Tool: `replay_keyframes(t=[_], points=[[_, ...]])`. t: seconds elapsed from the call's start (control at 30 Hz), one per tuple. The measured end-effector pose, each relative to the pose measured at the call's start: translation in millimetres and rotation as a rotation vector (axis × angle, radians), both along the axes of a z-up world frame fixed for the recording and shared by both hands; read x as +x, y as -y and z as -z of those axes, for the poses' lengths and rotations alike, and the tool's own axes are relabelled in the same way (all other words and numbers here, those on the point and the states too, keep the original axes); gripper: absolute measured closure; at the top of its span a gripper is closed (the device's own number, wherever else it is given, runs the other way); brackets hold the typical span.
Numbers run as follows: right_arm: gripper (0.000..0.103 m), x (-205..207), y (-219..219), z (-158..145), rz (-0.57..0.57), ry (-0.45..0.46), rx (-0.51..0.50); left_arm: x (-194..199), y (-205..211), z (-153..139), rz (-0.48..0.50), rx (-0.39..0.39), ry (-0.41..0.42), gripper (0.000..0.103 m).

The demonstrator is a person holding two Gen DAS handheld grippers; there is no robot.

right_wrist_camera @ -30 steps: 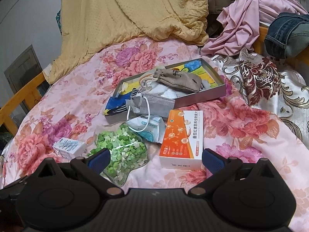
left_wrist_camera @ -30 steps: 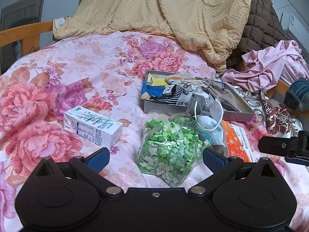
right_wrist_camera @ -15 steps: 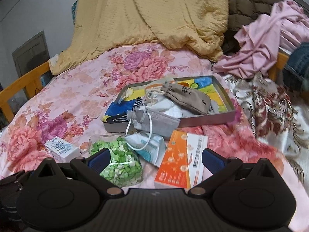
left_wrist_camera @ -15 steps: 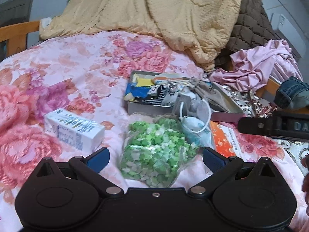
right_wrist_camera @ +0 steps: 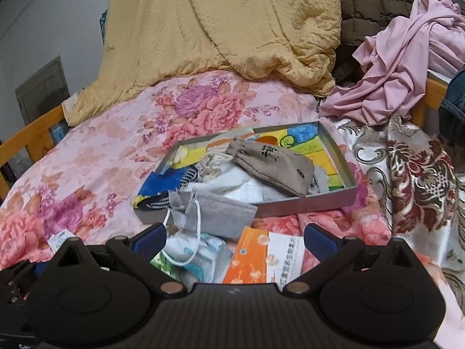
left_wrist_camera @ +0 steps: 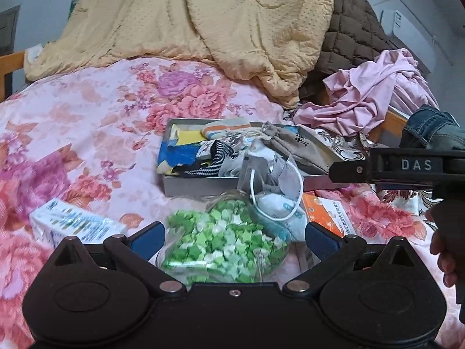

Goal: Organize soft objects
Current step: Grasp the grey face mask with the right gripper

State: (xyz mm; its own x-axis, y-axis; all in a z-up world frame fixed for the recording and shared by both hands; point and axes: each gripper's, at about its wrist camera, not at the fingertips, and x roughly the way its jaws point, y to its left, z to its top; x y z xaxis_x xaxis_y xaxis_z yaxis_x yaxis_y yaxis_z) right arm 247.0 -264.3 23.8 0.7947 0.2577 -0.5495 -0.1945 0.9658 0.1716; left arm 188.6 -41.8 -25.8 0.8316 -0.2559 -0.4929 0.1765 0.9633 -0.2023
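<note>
left wrist view: left gripper [left_wrist_camera: 234,237] spread wide and empty, the clear bag of green paper stars [left_wrist_camera: 223,241] lying on the bed right between its fingers. bag looks light, crinkly and slippery; best pinched mid-body. right gripper [right_wrist_camera: 234,237] also spread, empty, above a packaged mask [right_wrist_camera: 194,250].

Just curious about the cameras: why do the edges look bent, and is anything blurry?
Both views are fisheye, so edges curve and corners go dark. Left wrist view: the bag of green stars and milk carton look motion-blurred; the tray is sharper. Right wrist view: soft, even light, the tan pouch clear.
</note>
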Motion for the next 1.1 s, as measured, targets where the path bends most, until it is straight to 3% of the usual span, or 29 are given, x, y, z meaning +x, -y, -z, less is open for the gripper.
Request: replay_keyframes(t=[0.43,0.9,1.1], points=[[0.0,41.7,7.3,9.1,-0.089,-0.004,0.169,36.3,12.9,8.4,0.149,0.048,0.036,0.001],[0.001,84.7,-23.1,30.2,-0.121,-0.086,0.071,66.5,18.4,21.6,0.252,0.051,0.051,0.001],[0.01,95.0,-29.1,35.5,-0.111,-0.128,0.057,78.0,18.1,24.4,0.294,0.024,0.05,0.001]])
